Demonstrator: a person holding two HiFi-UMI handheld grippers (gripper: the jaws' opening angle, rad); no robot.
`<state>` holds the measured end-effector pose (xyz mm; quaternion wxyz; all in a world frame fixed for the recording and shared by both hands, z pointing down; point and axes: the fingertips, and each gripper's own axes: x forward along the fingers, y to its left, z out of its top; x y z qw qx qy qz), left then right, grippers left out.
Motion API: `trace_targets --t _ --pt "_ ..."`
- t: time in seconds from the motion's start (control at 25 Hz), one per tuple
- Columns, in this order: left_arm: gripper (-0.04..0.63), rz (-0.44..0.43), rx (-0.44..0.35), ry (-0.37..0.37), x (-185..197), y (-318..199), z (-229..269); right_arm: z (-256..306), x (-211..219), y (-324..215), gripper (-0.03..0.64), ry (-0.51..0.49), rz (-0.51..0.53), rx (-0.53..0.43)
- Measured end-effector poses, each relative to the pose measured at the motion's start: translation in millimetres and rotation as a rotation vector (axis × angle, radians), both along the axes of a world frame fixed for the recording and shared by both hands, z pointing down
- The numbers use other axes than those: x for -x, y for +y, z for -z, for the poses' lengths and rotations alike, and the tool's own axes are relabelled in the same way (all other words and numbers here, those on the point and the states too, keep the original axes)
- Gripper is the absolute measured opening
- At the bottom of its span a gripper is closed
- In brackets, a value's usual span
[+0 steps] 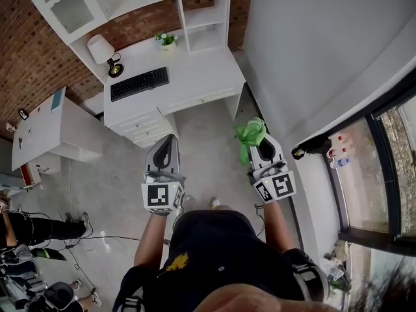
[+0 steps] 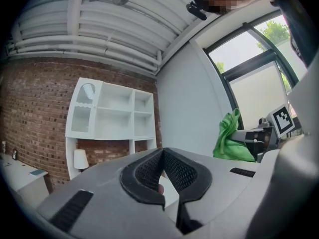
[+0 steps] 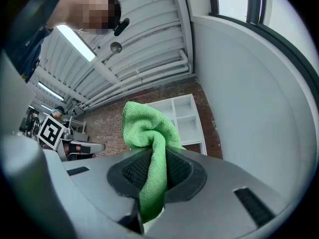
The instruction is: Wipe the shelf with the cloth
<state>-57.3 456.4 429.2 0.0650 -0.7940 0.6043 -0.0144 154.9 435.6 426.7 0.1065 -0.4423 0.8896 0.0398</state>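
Well back on the far side, a desk (image 1: 201, 77) carries a lamp (image 1: 101, 47), a keyboard (image 1: 139, 83) and a small plant (image 1: 167, 39), and the white shelf (image 1: 205, 18) stands on its right end with open compartments. Both bare forearms reach forward side by side over the grey floor, short of the desk. The left gripper (image 1: 170, 140) points toward the desk, jaws closed tip to tip. The right gripper (image 1: 263, 147) is clamped on the green cloth (image 1: 250, 134), which bunches beyond its tips and trails back between the pads

Head view looks down; gripper views share shelf (image 2: 112, 111).
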Motion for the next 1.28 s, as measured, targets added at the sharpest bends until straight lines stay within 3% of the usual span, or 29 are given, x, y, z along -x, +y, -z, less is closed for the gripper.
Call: trace_targets --t 0.36,0.68,1.0,1.28 --pt "0.018 0.012 0.036 -0.008 4 -27 -12 -11 4 -27 0.052 -0.026 0.013 0.041" --pt "0.018 -0.055 0.055 0.013 2 -96 -25 -14 9 -81 0.052 -0.003 -0.033 0.062" --pt "0.018 -0.053 0.002 0.064 46 -181 -8 7 50 -155 0.052 0.037 -0.046 0.044" --pt "0.017 -0.065 0.007 0.079 91 -245 -10 17 92 -215 0.052 0.032 -0.057 0.051"
